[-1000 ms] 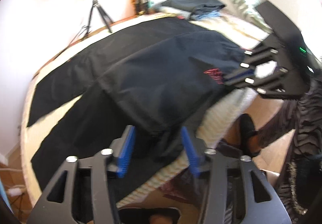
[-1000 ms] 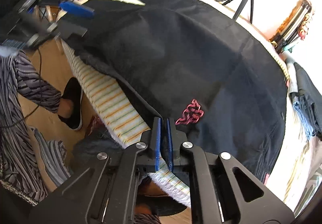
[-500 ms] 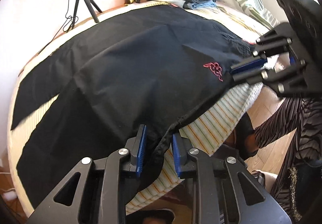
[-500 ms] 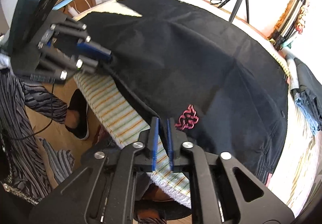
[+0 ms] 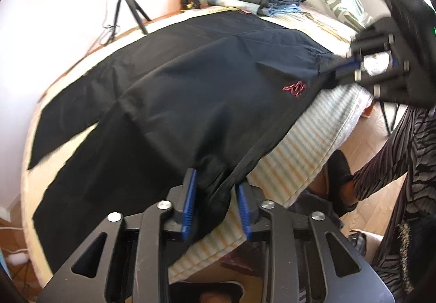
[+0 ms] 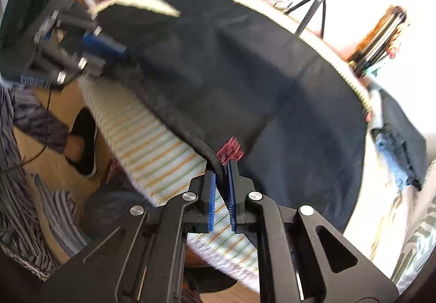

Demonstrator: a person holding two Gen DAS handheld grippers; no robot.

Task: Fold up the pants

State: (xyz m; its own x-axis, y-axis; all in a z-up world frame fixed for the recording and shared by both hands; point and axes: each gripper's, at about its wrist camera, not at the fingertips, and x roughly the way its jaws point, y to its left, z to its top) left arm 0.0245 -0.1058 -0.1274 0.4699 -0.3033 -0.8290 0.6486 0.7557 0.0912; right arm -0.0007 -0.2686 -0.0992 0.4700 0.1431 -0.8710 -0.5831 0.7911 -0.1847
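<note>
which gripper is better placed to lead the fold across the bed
Probably the right gripper: its jaws pinch the black pants edge beside the red logo, near the waist. The left gripper jaws stand wider around bunched cloth.

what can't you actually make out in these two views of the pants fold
- Left wrist view: whether the left gripper truly pinches the black pants; cloth sits between blue pads that stand apart.
- Left wrist view: the right gripper is motion-blurred, so its grip is unreadable there.
- Right wrist view: the red logo is blurred and partly behind the fingers.
- Both views: the far pant leg ends are cut off by the bed's edge.
</note>
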